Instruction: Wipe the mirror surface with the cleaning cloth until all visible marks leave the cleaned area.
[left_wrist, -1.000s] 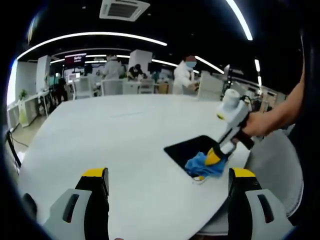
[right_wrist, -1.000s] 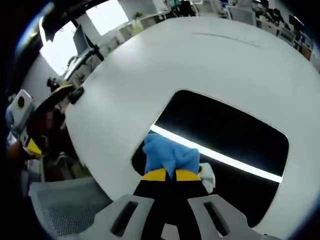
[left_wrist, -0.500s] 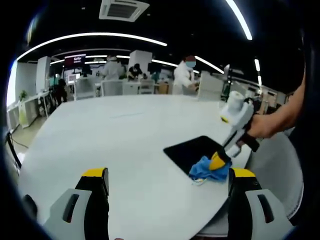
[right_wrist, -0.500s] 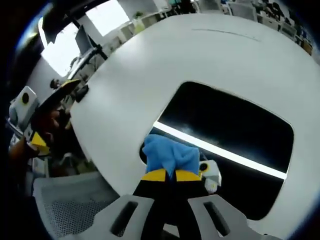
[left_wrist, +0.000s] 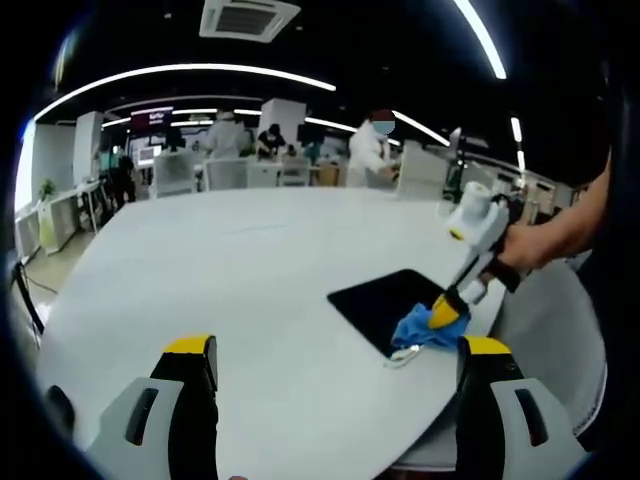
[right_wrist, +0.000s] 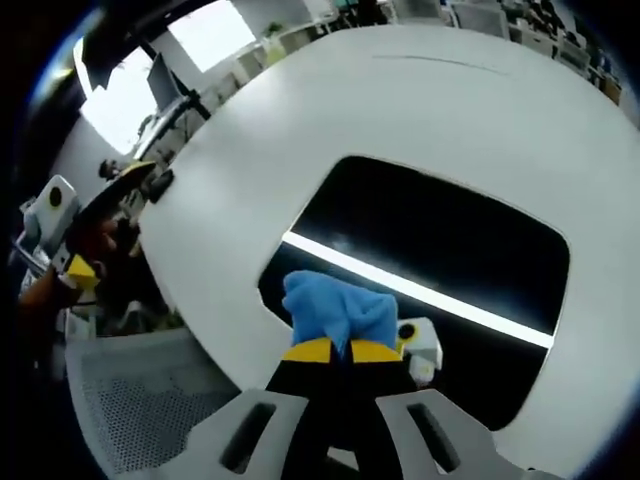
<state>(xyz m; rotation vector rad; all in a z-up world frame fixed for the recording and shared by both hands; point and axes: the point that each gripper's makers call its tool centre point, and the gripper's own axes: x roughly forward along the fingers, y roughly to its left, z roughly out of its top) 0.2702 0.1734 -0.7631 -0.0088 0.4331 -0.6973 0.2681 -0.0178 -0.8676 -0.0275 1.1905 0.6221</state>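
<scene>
Because the blue cloth (right_wrist: 335, 312) looks soft and light, it is pinched at its bunched middle by the right gripper (right_wrist: 332, 350) at the mirror's (right_wrist: 440, 250) six o'clock edge, while the left gripper (left_wrist: 338, 350) is held spread wide.

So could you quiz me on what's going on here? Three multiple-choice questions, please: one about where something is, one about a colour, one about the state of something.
1. Where does the mirror lie?
A. flat on the white table
B. propped against a chair
C. on the floor

2. What colour is the cleaning cloth?
A. red
B. blue
C. green

3. How do the left gripper jaws stand?
A. shut on the cloth
B. shut on the mirror
C. apart, holding nothing

Answers:
1. A, the dark mirror rests flat on the tabletop near its edge.
2. B, the cloth pinched in the right gripper is plainly blue.
3. C, in the left gripper view the two jaws stand wide apart over bare table.
</scene>
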